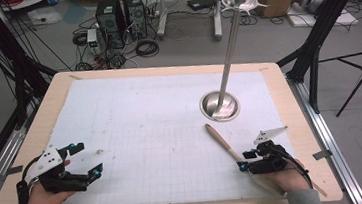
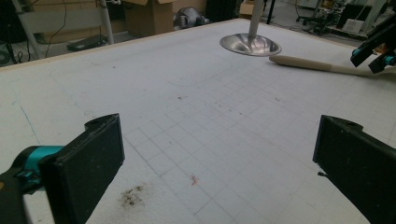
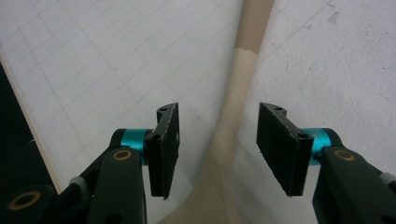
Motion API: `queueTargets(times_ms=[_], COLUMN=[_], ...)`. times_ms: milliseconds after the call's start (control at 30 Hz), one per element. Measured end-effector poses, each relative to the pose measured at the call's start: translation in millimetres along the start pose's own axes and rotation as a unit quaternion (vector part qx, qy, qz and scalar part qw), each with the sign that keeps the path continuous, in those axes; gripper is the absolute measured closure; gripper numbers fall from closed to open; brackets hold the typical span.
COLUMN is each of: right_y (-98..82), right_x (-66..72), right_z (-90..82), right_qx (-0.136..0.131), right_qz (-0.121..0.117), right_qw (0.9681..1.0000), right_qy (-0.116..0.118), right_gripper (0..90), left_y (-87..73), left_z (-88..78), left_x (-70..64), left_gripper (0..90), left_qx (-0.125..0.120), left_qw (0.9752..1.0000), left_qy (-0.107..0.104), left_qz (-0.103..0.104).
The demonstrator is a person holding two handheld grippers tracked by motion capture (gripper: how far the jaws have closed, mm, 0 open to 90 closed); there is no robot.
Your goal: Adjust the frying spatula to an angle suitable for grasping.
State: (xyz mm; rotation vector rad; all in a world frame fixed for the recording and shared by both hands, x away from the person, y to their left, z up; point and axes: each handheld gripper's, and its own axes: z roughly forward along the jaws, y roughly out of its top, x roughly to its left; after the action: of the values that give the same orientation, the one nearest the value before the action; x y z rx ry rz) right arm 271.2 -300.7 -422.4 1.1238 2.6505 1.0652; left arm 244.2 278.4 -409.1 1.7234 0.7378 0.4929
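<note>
Right gripper view: wooden spoon (image 3: 233,116) handle lies between the parted jaws (untouched by either pad).

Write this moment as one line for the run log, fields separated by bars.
right gripper: open, jaws astride wooden spoon handle, pads not touching | left gripper: open, nothing between jaws | metal stand: upright beyond spoon

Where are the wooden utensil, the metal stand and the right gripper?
wooden utensil (image 1: 218,137): high view, on its handle.
metal stand (image 1: 218,104): high view, on its round base.
right gripper (image 3: 217,140): right gripper view, midway between its jaws.
</note>
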Motion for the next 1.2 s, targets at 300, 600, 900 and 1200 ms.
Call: queueTargets(times_ms=[300,600,900,1200], right_y=[0.2,-0.7,0.3,1.5], right_x=[4.3,7.9,14.5,18.7], right_z=[5.6,4.4,4.0,6.3], right_qx=[0.032,0.037,0.049,0.056], right_qz=[-0.012,-0.014,-0.040,-0.058], right_qw=[0.9994,0.9991,0.9973,0.9948], right_qy=[-0.008,-0.016,-0.037,-0.062], right_gripper=[61.8,62.1,65.0,69.9], left_y=[-0.3,-0.4,-0.3,-0.4], left_z=[-1.2,0.1,0.4,3.9], left_x=[0.8,1.0,0.9,0.2], left_gripper=[2.4,2.4,2.4,2.4], left_qx=[0.001,0.002,0.003,0.007], left_qw=[1.0000,1.0000,1.0000,1.0000], left_qy=[0.003,0.002,0.001,-0.001], left_qz=[0.001,0.001,0.002,0.004])
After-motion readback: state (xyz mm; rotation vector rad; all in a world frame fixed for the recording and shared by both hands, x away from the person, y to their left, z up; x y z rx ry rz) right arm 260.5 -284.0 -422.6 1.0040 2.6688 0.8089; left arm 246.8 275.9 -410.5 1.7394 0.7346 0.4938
